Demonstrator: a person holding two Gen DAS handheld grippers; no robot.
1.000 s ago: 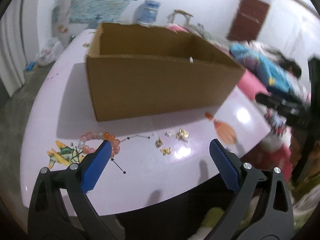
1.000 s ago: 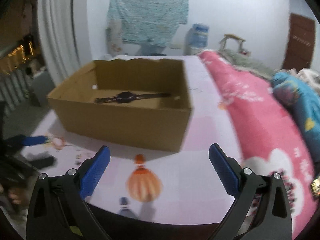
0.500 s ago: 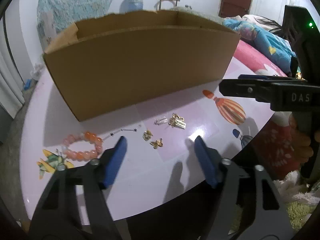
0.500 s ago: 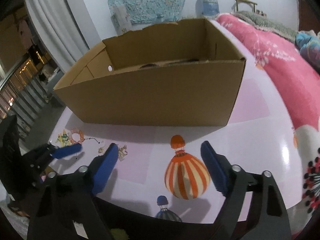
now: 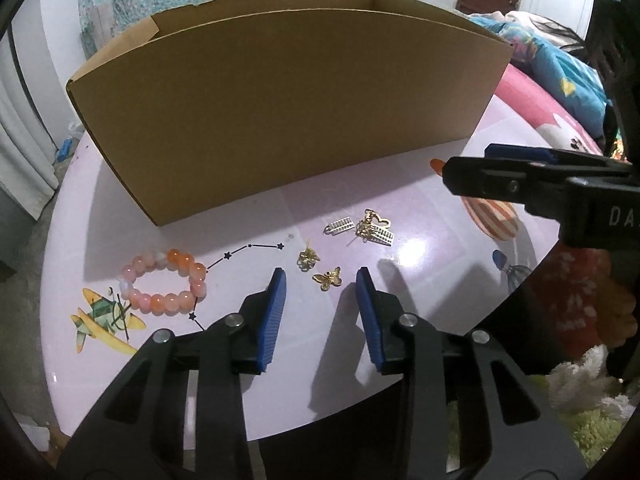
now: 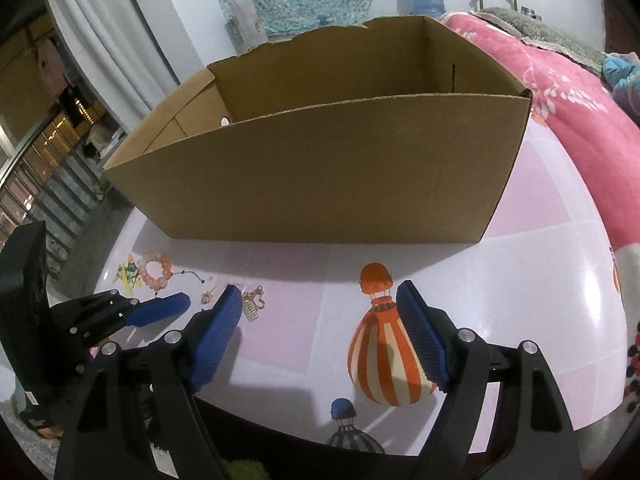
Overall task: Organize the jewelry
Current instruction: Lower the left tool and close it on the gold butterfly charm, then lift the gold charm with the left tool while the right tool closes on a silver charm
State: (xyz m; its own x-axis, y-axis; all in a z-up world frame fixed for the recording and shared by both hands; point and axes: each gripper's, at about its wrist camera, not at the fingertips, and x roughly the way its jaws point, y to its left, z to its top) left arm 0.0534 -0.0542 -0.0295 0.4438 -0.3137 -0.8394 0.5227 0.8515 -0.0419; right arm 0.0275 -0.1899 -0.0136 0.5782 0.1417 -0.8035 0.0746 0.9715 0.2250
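Small jewelry lies on the pink table in front of a cardboard box: a pink-orange bead bracelet, a black star chain, a gold butterfly, a gold flower piece, and gold and silver clips. My left gripper is open, its blue pads either side of the butterfly, just above the table. My right gripper is open and empty over the balloon print; it shows at the right of the left wrist view.
The box is open-topped and stands close behind the jewelry. The table's front edge runs just under both grippers. A pink bed lies to the right. Curtains hang at the left.
Both grippers have moved lower and closer to the table. The left gripper's jaws have narrowed and now frame the gold butterfly. The right gripper's jaws have narrowed a little.
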